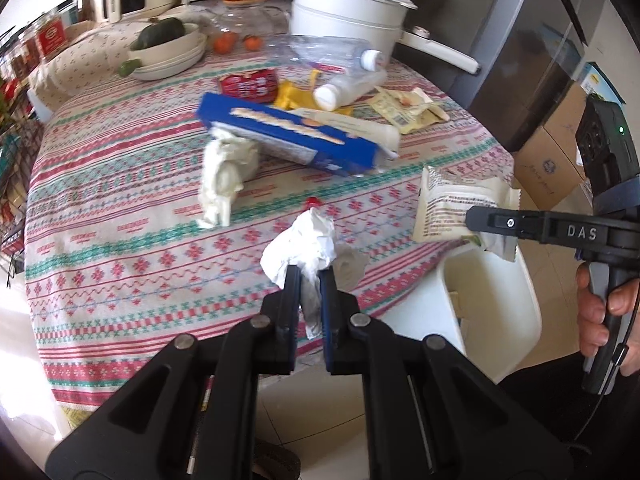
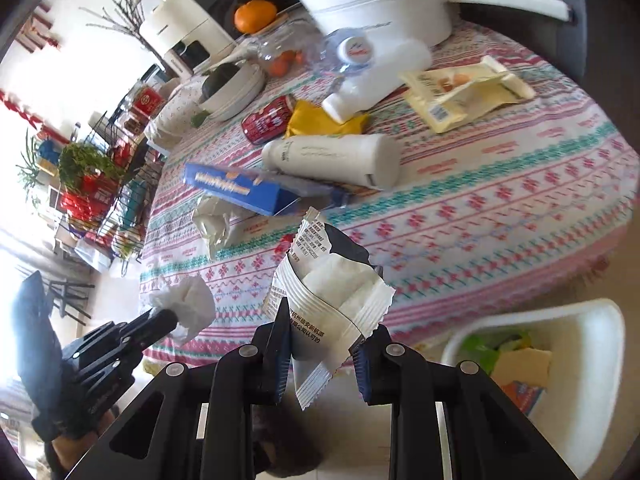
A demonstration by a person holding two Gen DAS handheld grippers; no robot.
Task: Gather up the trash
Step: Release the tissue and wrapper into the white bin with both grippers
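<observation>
The left gripper (image 1: 310,276) clamps a crumpled tissue (image 1: 300,246), the right gripper (image 2: 322,334) a white wrapper (image 2: 332,300), both by the patterned tablecloth (image 1: 120,240); a white bin (image 2: 580,328) stands beside it.

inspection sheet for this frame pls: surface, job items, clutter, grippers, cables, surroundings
Surface: round table under a patterned cloth, crowded at the far side.
Job's things: crumpled tissue in the left gripper; white wrapper in the right gripper; white bin beside the table, already holding trash.
Clutter: blue box, second tissue, red can, white bottle, yellow packet.
Grippers: both shut on their items, lifted off the cloth.
Cables: thin black cable by the right hand.
Surroundings: white pot, bowl, oranges, cardboard box on the floor.
</observation>
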